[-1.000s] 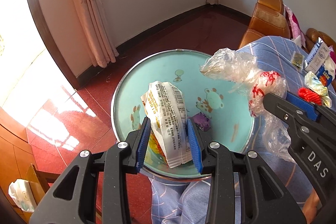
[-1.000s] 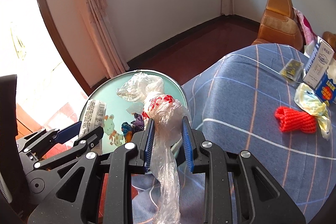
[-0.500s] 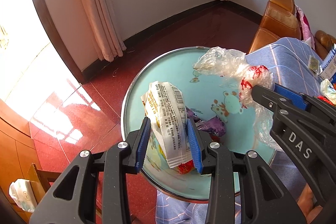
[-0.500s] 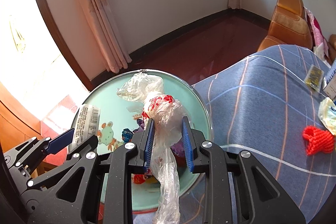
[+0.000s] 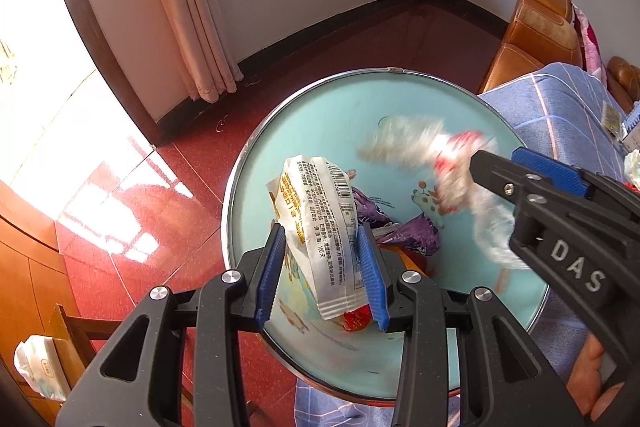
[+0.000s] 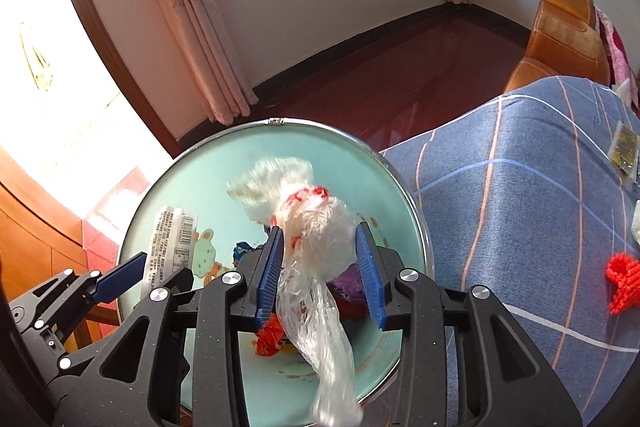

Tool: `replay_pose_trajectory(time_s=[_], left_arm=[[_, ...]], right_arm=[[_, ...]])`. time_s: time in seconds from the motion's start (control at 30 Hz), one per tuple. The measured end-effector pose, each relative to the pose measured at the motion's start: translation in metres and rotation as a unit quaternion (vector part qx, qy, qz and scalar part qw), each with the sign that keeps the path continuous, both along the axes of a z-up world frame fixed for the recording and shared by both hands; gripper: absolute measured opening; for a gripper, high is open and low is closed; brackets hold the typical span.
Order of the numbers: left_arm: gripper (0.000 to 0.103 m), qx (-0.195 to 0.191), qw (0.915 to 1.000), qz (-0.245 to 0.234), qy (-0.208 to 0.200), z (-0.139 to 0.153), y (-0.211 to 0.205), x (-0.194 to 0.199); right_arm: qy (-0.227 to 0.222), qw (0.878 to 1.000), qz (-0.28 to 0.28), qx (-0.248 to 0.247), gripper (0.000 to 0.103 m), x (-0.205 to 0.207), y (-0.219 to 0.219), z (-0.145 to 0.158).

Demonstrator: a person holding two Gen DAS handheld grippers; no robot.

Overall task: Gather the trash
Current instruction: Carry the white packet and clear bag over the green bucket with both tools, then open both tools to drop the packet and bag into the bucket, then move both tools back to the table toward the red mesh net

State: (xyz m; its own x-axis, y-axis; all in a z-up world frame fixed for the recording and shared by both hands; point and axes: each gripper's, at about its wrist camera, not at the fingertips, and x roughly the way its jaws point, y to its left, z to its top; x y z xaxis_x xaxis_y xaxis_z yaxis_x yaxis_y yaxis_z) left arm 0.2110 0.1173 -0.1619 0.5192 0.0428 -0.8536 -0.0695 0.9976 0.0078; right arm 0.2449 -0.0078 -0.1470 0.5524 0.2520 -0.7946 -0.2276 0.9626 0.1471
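A round teal basin [image 5: 240, 179] with cartoon prints stands below both grippers, beside the bed. My left gripper [image 5: 322, 275] is shut on a white printed snack wrapper [image 5: 320, 211] that stands up over the basin; its jaws are just starting to open. My right gripper [image 6: 320, 263] hangs over the basin [image 6: 412, 211] with its jaws opening. A clear plastic bag with red print [image 6: 316, 227] lies loose and blurred between the pads, which have drawn away from it. In the left wrist view that bag [image 5: 448, 163] streaks past the right gripper [image 5: 520, 167].
Purple [image 5: 404, 235] and red [image 6: 268, 339] wrappers lie in the basin. A blue checked bedspread [image 6: 520, 207] at right carries a red net [image 6: 624, 279] and small packets. An orange leather chair [image 6: 560, 39] stands behind it. The floor is red tile [image 5: 160, 187].
Both grippers moved further over the basin and lower. The right jaws have spread, and the plastic bag, gripped before, now hangs loose and blurred. The wrapper stays in the left jaws.
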Motion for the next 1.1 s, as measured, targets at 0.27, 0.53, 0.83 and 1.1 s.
replay_pose_trajectory(time_s=[0.27, 0.53, 0.83, 1.1], left_arm=[[0.045, 0.001, 1.0, 0.003, -0.005, 0.005, -0.001, -0.005], [0.076, 0.018, 0.9994, 0.013, -0.027, 0.02, -0.005, -0.012], [0.089, 0.041, 0.9978, 0.039, -0.033, 0.03, -0.004, -0.026], [0.095, 0.047, 0.9968, 0.045, -0.048, 0.043, -0.01, -0.046]], right_arm=[[-0.019, 1.0, 0.002, 0.007, 0.048, -0.01, -0.003, 0.019], [-0.037, 0.999, -0.028, -0.001, 0.055, -0.02, -0.021, 0.036], [-0.058, 0.997, -0.053, -0.022, 0.081, -0.039, -0.039, 0.05], [-0.098, 0.991, -0.088, -0.031, 0.087, -0.069, -0.059, 0.06]])
